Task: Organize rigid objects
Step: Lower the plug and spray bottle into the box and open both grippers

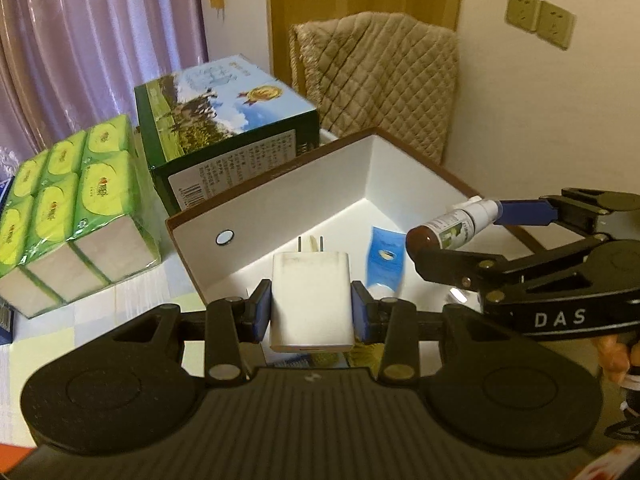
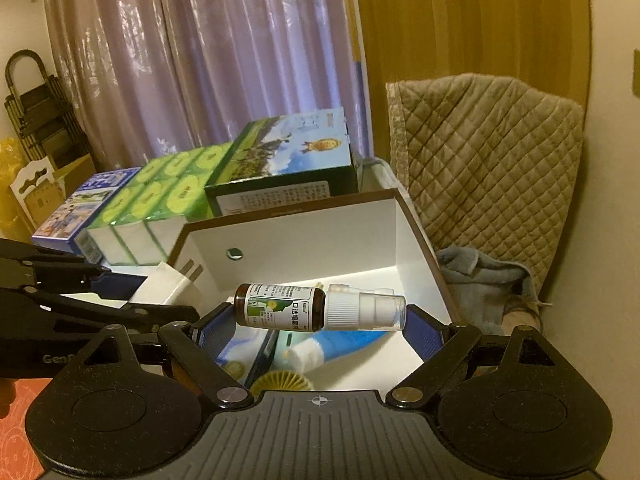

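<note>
Left wrist view: taking the white open box [image 1: 304, 196] as my landmark, the green tissue pack [image 1: 72, 216] sits to its left on the table, and the green carton with a meadow picture [image 1: 224, 120] stands just behind the box's left wall. My left gripper [image 1: 311, 306] is nearly closed and clamps the white charger plug [image 1: 311, 300] by its sides, prongs pointing forward, just over the near edge of the box. Inside the box, on its floor, lies a blue and white tube [image 1: 386, 256]. To the right, over the box's right side, my right gripper [image 1: 456, 224] carries the brown spray bottle [image 1: 452, 224] lying sideways between its fingers. A quilted beige cover [image 1: 384, 92] hangs behind the box.

In the right wrist view, my left gripper [image 2: 160, 292] comes in from the left of the box [image 2: 320, 236] with the plug [image 2: 168, 286] at the box's near left corner. My right gripper [image 2: 320, 320] stands wide, holding the spray bottle [image 2: 288, 308] lengthwise, base against the left pad and clear cap against the right, above the box interior. Below it the tube [image 2: 328, 344] lies on the box floor, and a grey cloth [image 2: 480, 276] lies to the right of the box.
</note>
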